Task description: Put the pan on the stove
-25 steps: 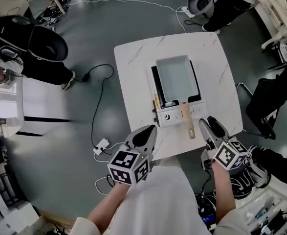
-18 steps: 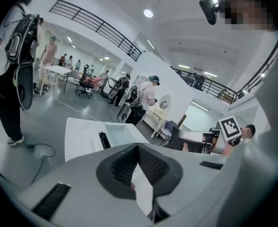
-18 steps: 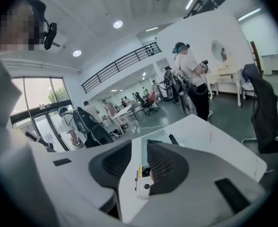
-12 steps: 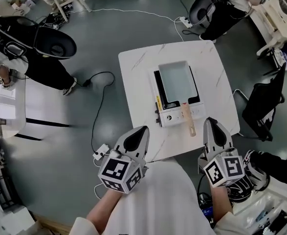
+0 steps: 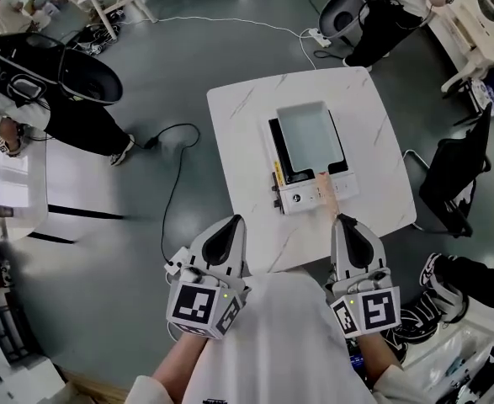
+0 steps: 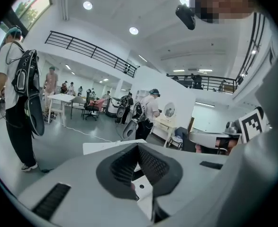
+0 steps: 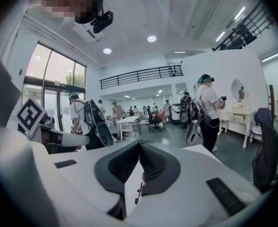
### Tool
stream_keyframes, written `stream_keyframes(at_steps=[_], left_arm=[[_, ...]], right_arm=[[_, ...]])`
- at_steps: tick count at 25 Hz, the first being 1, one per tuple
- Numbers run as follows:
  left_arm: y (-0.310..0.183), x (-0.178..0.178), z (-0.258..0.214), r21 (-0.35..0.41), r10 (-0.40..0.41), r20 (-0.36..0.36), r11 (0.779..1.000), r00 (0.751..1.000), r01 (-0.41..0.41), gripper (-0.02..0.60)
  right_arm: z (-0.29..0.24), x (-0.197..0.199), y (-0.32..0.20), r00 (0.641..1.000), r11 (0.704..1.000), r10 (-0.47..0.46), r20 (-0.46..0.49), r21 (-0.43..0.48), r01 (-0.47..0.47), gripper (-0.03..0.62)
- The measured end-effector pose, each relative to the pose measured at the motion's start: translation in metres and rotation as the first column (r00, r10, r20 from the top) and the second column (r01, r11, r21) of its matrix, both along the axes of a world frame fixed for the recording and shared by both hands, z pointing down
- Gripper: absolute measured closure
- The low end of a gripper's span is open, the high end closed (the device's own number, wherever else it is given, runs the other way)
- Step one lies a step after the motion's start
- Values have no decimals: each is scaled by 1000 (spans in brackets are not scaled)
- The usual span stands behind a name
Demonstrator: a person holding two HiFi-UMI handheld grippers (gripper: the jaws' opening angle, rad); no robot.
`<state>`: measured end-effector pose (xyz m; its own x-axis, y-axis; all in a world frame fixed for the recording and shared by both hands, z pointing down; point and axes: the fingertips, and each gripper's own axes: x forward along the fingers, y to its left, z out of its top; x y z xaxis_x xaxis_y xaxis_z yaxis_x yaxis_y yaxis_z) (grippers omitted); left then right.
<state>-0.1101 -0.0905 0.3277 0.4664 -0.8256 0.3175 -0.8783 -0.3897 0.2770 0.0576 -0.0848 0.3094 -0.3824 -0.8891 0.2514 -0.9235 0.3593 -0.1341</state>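
Observation:
A grey rectangular pan (image 5: 307, 133) rests on the portable stove (image 5: 301, 196) on the white table (image 5: 238, 116). Its wooden handle (image 5: 326, 194) sticks out over the stove's front toward me. My right gripper (image 5: 342, 219) is shut and empty, with its tip just short of the handle's end, at the table's near edge. Held off the table's near left corner, my left gripper (image 5: 235, 219) is also shut with nothing in it. In the left gripper view the gripper (image 6: 138, 146) shows its jaws meeting. The right gripper view shows the same of the right gripper (image 7: 139, 143).
A cable (image 5: 172, 183) runs over the floor left of the table to a power strip (image 5: 172, 263). A black chair (image 5: 453, 183) stands at the table's right. People stand at the far left (image 5: 45, 82) and top right (image 5: 381, 7).
The right gripper's jaws have gone from open to shut. Both grippers have drawn back toward my body and closer together.

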Motion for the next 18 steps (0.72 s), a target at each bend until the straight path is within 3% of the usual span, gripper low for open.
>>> stream_keyframes(at_steps=[5,11,18], left_arm=[[3,-5,7,-10,-13,-21,1000,1000,13,581],[7,-6,15,-25,17,9,1000,1000,-17,581],[14,-1,20,-51,45,7,998,999,-45,581]], right_arm=[[0,-14,7,997,999,-38,69,4,38,591],[12,-19,14,999,998,-54,5,-23,54,591],[27,-16,18,999,997,-38,7,-70,39,591]])
